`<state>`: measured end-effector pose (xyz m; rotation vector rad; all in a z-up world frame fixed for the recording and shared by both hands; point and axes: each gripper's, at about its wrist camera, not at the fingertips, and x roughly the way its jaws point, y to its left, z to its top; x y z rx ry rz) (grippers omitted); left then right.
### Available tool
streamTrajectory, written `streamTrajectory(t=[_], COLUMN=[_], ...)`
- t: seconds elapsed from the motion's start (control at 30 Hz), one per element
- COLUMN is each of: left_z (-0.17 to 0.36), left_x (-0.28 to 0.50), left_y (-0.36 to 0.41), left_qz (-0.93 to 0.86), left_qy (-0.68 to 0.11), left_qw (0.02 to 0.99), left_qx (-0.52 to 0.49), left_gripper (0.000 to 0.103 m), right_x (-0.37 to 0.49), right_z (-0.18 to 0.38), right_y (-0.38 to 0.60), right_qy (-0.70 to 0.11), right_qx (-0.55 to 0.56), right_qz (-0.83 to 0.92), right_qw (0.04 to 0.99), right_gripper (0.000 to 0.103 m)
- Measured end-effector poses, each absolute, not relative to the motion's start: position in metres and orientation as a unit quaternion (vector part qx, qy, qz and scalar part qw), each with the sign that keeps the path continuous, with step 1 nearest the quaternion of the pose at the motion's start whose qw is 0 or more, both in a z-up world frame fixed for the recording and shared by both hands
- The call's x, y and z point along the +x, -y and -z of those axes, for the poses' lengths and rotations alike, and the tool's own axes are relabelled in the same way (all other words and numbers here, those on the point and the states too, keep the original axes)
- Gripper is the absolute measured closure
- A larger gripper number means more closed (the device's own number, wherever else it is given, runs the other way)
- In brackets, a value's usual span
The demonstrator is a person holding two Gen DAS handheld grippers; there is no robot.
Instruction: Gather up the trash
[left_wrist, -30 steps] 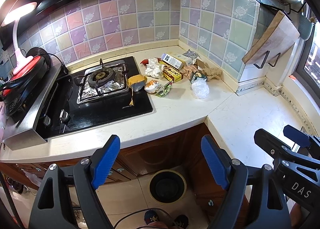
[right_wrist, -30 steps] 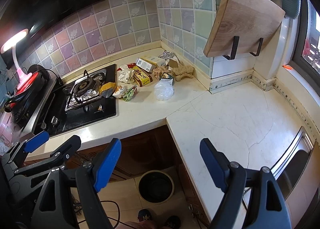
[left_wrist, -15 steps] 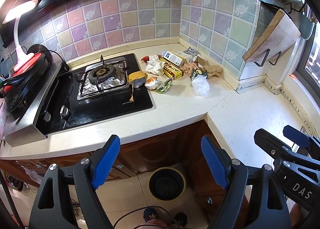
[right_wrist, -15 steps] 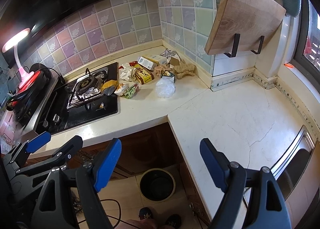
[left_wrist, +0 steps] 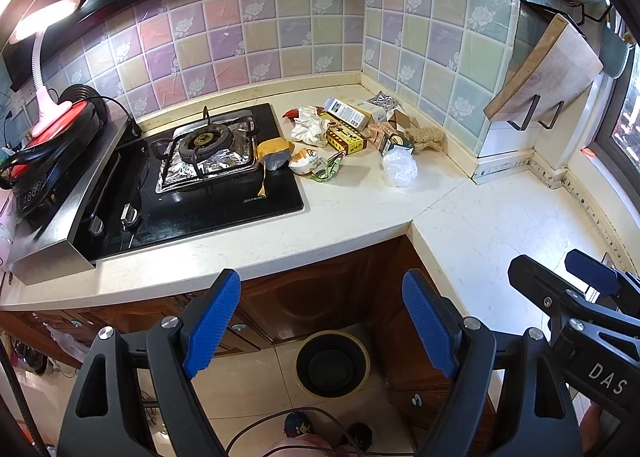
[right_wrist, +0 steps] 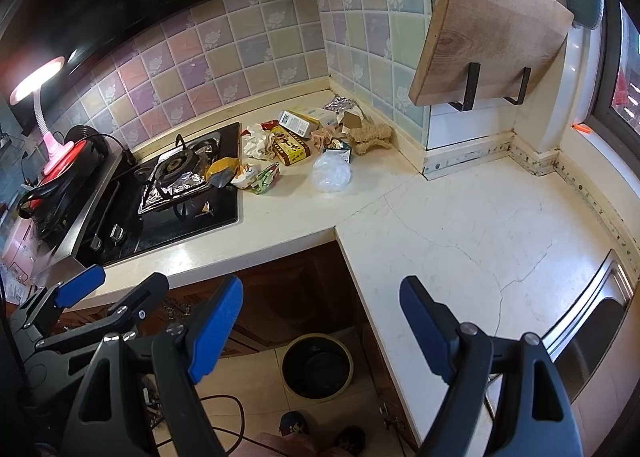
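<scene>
I see the trash pile (left_wrist: 348, 137), crumpled wrappers and boxes, in table's back corner beside stove (left_wrist: 208, 161); both tongs (left_wrist: 320, 325) (right_wrist: 320, 325) spread, empty; only right view shows sink (right_wrist: 592, 329)

trash pile (left_wrist: 348, 137) on counter (left_wrist: 360, 209), right of stove (left_wrist: 192, 177) | bin (left_wrist: 332, 365) on floor below

Right gripper (right_wrist: 322, 321) drew slightly back from the counter (right_wrist: 288, 213), trash pile (right_wrist: 304, 149) shrank and slid a little higher in its view, stove (right_wrist: 176, 193) shifted right, wooden board (right_wrist: 492, 29) loomed larger
</scene>
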<state>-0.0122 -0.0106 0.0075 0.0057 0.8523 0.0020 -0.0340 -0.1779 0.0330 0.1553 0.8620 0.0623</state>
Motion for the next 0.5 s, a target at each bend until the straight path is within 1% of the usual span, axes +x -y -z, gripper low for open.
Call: streamTrajectory(t=[0.5], left_z=[-0.0048], left_x=[-0.0176], left_y=[0.0127], left_qz=[-0.005], left_qy=[-0.414], left_qw=[0.91], left_qx=[0.007], left_gripper=[0.022], right_x=[-0.0268], right_z=[-0.0341], right_y=[0.176], right_qy=[-0.42], right_qx=[0.08], right_qz=[-0.034], right_qw=[0.903], right_gripper=[0.021])
